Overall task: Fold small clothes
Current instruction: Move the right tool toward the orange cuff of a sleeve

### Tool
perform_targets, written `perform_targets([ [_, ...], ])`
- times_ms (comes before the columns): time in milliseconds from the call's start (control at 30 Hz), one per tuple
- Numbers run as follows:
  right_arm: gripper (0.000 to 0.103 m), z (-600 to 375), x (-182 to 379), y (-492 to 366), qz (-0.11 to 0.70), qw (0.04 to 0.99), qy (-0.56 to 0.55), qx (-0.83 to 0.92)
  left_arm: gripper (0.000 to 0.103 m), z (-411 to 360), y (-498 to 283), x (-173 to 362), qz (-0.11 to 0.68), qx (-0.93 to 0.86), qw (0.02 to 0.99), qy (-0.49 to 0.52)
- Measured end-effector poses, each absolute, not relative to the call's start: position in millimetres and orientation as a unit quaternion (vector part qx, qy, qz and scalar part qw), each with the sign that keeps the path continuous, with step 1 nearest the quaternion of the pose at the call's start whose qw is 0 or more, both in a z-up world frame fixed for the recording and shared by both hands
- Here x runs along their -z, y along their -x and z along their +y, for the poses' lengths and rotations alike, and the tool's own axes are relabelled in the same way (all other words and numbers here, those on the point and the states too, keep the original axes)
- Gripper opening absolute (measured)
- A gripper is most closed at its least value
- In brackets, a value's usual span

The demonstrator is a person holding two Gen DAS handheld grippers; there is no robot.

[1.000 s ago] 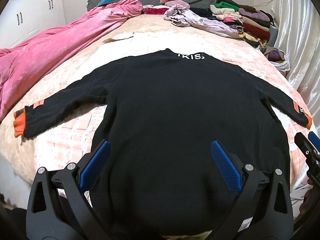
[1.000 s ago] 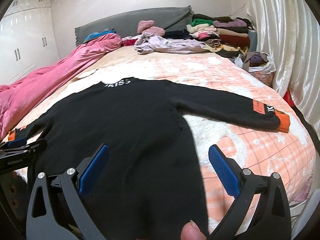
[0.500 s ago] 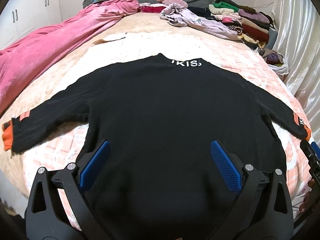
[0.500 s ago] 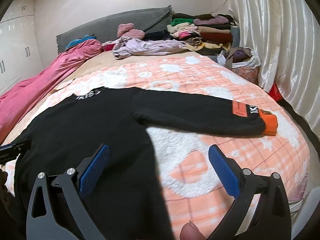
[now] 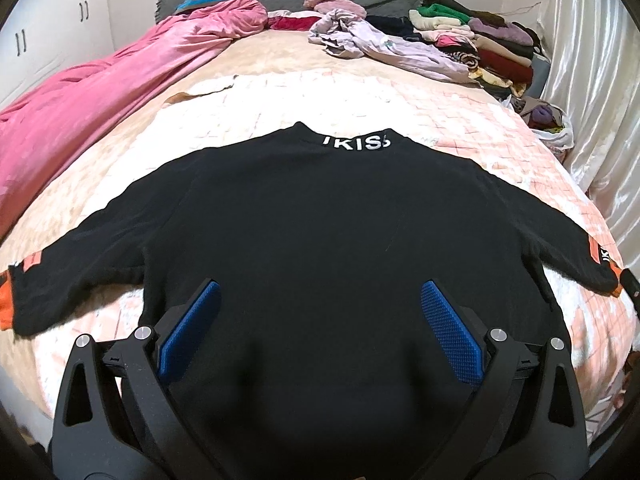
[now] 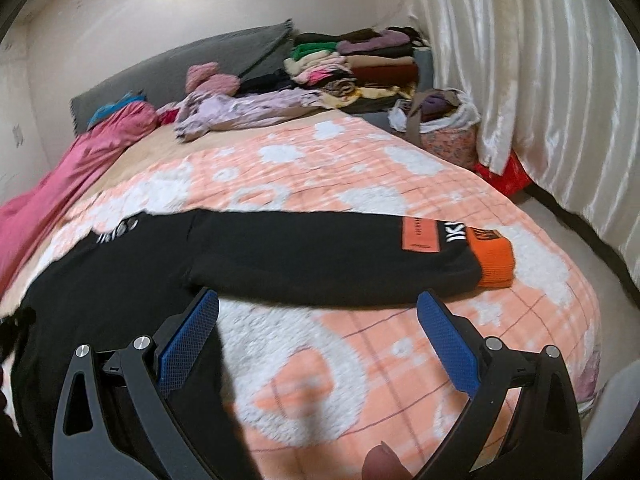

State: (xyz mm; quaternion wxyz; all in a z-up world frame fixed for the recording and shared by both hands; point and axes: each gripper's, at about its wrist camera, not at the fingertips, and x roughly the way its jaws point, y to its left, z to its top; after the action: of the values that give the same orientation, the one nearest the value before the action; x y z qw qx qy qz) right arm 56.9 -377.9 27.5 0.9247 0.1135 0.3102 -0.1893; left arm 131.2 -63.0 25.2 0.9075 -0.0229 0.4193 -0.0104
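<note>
A black long-sleeved sweater (image 5: 320, 232) lies flat and spread out on the bed, white lettering at its collar (image 5: 356, 142), both sleeves stretched sideways. My left gripper (image 5: 320, 312) is open and empty above the sweater's lower body. My right gripper (image 6: 318, 312) is open and empty just in front of the right sleeve (image 6: 320, 256), which ends in an orange cuff (image 6: 494, 260) with an orange patch. The left sleeve's orange cuff (image 5: 5, 304) lies at the left bed edge.
A pink quilt (image 5: 100, 92) lies along the bed's left side. Loose lilac clothes (image 5: 384, 46) and a stack of folded clothes (image 5: 480, 44) sit near the grey headboard. A bag of clothes (image 6: 444, 124) and white curtains (image 6: 560, 100) stand at the right.
The right gripper has swung right, from over the sweater's body to the right sleeve and cuff. The left gripper has moved slightly forward over the body. Both stayed open.
</note>
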Motion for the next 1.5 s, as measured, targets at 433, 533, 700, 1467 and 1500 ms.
perform_targets([
  [433,0.099,-455,-34,-57,0.300,0.906,-0.137,0.265,0.094,-79,-165,-19,0.423,0.042,0.905,0.020],
  [533,0.099,-475,-34,-53,0.300,0.898,-0.142,0.289,0.094,-86,-174,-18,0.420,0.051,0.906,0.007],
  [700,0.099,-502,-26,-50,0.313,0.881,-0.153,0.320,0.094,-93,-186,-13,0.419,0.057,0.906,-0.014],
  [1467,0.063,-582,42,-81,0.402,0.815,-0.270,0.317,0.094,-73,-233,10,0.423,0.072,0.903,-0.005],
  [1500,0.050,-580,41,-82,0.400,0.818,-0.273,0.311,0.094,-70,-234,11,0.420,0.071,0.905,-0.005],
])
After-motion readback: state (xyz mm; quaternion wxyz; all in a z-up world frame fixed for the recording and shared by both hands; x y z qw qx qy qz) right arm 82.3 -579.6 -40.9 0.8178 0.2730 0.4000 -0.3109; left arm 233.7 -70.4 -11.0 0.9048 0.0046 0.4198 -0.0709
